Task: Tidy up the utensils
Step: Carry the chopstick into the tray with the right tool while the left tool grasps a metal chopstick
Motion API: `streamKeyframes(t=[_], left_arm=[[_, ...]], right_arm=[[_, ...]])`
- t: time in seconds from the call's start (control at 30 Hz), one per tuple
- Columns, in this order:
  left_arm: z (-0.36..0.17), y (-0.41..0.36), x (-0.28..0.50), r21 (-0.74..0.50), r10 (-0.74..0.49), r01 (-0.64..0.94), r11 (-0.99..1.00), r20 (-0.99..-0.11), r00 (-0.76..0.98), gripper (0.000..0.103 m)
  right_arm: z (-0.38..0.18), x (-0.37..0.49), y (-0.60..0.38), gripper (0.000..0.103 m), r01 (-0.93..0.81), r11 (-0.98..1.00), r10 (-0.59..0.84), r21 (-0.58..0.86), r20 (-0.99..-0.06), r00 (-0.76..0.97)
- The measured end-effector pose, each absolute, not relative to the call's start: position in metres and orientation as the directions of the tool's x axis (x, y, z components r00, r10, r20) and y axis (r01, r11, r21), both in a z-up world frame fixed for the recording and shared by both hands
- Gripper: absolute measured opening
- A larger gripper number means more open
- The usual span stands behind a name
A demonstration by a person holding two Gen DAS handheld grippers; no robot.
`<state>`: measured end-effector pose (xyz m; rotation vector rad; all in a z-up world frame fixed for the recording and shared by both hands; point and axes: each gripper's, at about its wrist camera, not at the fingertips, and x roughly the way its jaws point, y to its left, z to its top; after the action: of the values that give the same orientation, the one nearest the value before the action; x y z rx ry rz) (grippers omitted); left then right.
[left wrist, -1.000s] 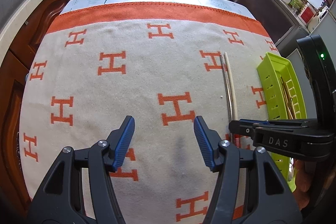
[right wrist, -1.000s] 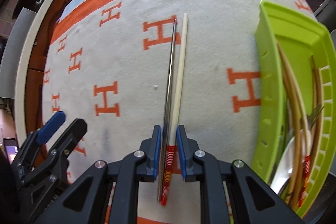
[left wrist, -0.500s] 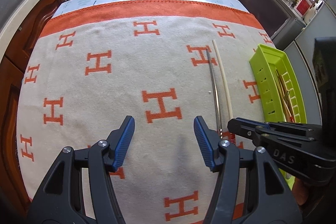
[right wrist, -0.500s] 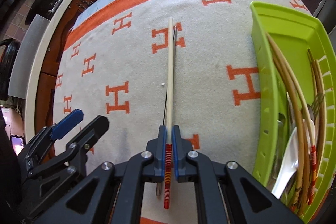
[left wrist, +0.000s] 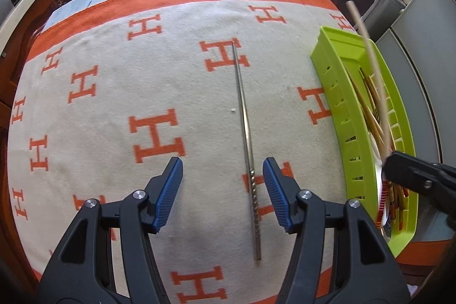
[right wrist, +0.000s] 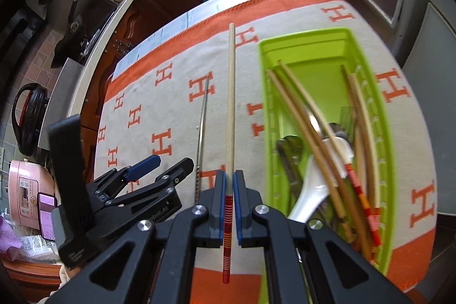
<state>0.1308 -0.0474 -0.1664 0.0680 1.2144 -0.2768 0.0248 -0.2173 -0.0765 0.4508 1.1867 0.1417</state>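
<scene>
While my right gripper (right wrist: 230,184) is pinching the pale chopstick (right wrist: 230,104) just above its red-striped end, both blue pads pressed flat against the shaft, the long bare part of the stick is pointing out ahead of me, clear of the blanket (right wrist: 171,110). From the right wrist view it is running alongside the left wall of the green tray (right wrist: 390,133), apart from it. From the left wrist view the same stick (left wrist: 370,61) is slanting across the tray (left wrist: 342,93), its pale tip standing up past the tray's far end and its striped end poking out beneath the right gripper's (left wrist: 384,175) dark jaws.

I am holding my left gripper (left wrist: 222,190) with its fingers well apart and nothing between the pads. It is hovering over the metal chopstick (left wrist: 246,138), which is lying flat on the cream blanket (left wrist: 114,110) with the orange H marks, its twisted end nearest me and closer to the right pad than the left. I cannot tell whether the pads are touching the cloth. In the right wrist view that metal stick (right wrist: 203,116) is showing as a thin grey line just left of the one I am carrying, with the left gripper (right wrist: 162,164) beside it.

Inside the tray are several brown chopsticks (right wrist: 302,116), a white spoon (right wrist: 313,190), some metal cutlery (right wrist: 290,153) and another red-striped stick (right wrist: 359,195), all lying lengthwise.
</scene>
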Motion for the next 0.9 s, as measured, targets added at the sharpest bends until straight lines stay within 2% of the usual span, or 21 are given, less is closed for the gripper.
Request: streamKeyframes(t=[0.13, 0.2, 0.27, 0.3, 0.33, 0.43, 0.57, 0.9], left_arm=[[-0.172, -0.060, 0.131, -0.078, -0.157, 0.249, 0.965, -0.935, 0.318, 0.056], [-0.176, -0.063, 0.132, -0.081, -0.154, 0.236, 0.968, -0.939, 0.309, 0.052], [-0.183, -0.066, 0.134, -0.077, -0.142, 0.223, 0.972, -0.947, 0.288, 0.036], [-0.181, -0.067, 0.134, -0.062, -0.131, 0.220, 0.973, -0.941, 0.311, 0.032], [-0.182, -0.068, 0.134, -0.061, -0.129, 0.219, 0.974, -0.941, 0.311, 0.019], [-0.182, -0.069, 0.136, -0.081, -0.142, 0.205, 0.975, -0.942, 0.305, 0.004], [-0.172, -0.066, 0.132, -0.140, -0.192, 0.183, 0.973, -0.932, 0.308, 0.004], [-0.098, -0.089, 0.101, -0.295, -0.373, 0.264, 0.918, -0.870, 0.323, 0.004]], right_arm=[[-0.069, 0.013, -0.237, 0.005, 0.148, 0.902, 0.317, 0.406, -0.854, 0.412], [-0.069, 0.009, -0.246, 0.005, 0.161, 0.899, 0.311, 0.408, -0.852, 0.422], [-0.068, 0.005, -0.256, 0.005, 0.174, 0.896, 0.303, 0.408, -0.850, 0.431], [-0.068, 0.003, -0.260, 0.005, 0.179, 0.894, 0.303, 0.410, -0.849, 0.434], [-0.068, 0.001, -0.264, 0.005, 0.183, 0.894, 0.300, 0.410, -0.848, 0.437], [-0.069, -0.003, -0.273, 0.005, 0.190, 0.894, 0.291, 0.406, -0.848, 0.443], [-0.072, -0.006, -0.282, 0.005, 0.200, 0.900, 0.271, 0.388, -0.854, 0.444], [-0.066, -0.013, -0.291, 0.005, 0.202, 0.929, 0.185, 0.310, -0.861, 0.473]])
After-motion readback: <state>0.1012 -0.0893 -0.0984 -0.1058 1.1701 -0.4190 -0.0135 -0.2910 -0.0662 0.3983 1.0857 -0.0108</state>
